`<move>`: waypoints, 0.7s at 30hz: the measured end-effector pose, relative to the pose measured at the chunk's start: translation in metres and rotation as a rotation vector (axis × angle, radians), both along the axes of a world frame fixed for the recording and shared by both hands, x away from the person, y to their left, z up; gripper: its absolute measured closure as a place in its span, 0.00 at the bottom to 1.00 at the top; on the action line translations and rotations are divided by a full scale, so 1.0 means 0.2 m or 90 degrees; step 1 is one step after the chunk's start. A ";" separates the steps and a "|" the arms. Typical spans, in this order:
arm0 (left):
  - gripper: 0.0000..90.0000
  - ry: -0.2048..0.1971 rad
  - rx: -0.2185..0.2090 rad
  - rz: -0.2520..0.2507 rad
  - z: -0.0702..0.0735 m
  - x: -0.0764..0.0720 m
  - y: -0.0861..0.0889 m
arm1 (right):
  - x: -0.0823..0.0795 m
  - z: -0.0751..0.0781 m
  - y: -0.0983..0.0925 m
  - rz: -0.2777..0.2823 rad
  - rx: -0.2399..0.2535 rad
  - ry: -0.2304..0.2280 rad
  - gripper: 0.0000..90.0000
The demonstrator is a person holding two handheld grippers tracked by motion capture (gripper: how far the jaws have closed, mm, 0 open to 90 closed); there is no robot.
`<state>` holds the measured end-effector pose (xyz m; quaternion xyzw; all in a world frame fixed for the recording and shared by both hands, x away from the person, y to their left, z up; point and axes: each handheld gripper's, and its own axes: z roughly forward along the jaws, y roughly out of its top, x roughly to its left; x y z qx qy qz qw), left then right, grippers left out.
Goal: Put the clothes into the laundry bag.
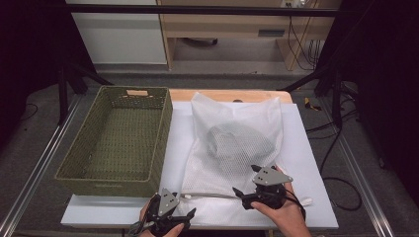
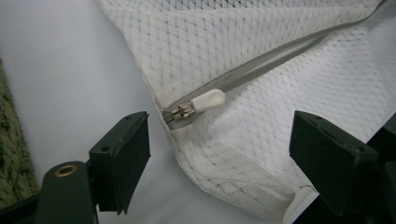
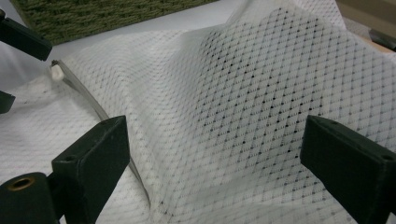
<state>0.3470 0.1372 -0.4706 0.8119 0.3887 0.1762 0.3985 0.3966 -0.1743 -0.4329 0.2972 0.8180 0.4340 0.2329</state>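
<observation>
A white mesh bag (image 1: 232,118) lies on the white board (image 1: 316,163) with a grey bundle (image 1: 239,140) inside it. Its grey zipper (image 1: 212,196) runs along the near edge, and the white pull (image 2: 208,100) sits at the bag's left corner. My left gripper (image 1: 187,210) is open at that corner; in the left gripper view its jaws (image 2: 219,144) straddle the corner, apart from the pull. My right gripper (image 1: 240,196) is open too, its jaws (image 3: 215,154) wide over the mesh (image 3: 243,93) just beside the zipper (image 3: 88,100). Nothing is pinched by either.
A green woven basket (image 1: 106,185) stands at the left of the board, close against the bag's side, and looks empty. Table rails run along both sides. Cables lie on the floor at the right, and furniture stands beyond the table.
</observation>
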 end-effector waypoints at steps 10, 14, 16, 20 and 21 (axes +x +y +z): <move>0.22 -0.001 -0.004 0.006 0.00 0.00 0.00 | 0.00 0.04 0.08 0.006 -0.007 -0.019 0.16; 0.23 0.002 -0.009 0.006 -0.01 0.01 0.00 | 0.00 0.05 0.11 0.011 -0.008 -0.017 0.17; 0.23 0.003 -0.009 0.007 -0.01 0.01 0.00 | 0.00 0.05 0.12 0.014 -0.008 -0.015 0.17; 0.23 0.004 -0.008 0.010 -0.01 0.01 0.00 | 0.00 0.05 0.14 0.015 -0.006 -0.014 0.18; 0.23 0.003 -0.008 0.012 -0.01 0.01 0.01 | 0.00 0.05 0.15 0.015 -0.004 -0.014 0.18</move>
